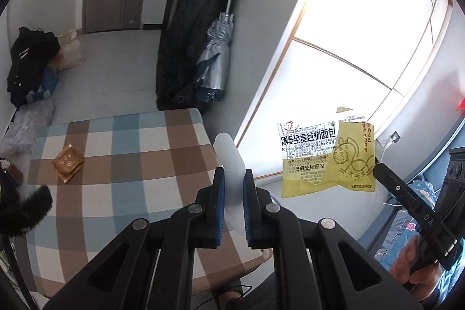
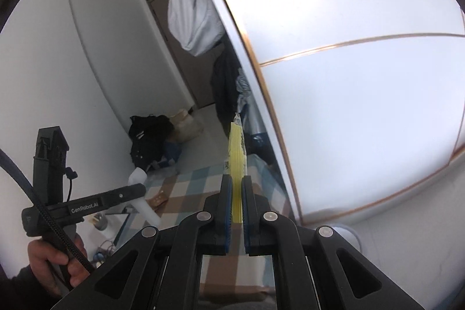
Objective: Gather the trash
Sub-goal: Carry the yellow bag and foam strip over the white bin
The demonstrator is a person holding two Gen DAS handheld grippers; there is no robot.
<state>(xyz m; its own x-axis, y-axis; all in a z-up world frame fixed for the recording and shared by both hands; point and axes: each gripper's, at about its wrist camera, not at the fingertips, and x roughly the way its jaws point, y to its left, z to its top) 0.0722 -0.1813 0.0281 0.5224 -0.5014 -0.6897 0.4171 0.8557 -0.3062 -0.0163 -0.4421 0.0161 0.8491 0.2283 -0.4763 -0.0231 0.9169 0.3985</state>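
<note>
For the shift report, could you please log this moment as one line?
left tongs: shut on white plastic piece | right tongs: shut on yellow bread wrapper | left behind: brown sachet on checked cushion

Black fingers (image 1: 218, 188), blue pads (image 1: 221, 202)

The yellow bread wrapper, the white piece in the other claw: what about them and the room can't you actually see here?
- Yellow wrapper: right wrist view shows it edge-on; small print unreadable in either view.
- White piece in the left gripper: its lower end is hidden behind the fingers; what it is stays unclear.
- Brown packet on the checked cushion: label too small.
- No bin appears in either view.
</note>
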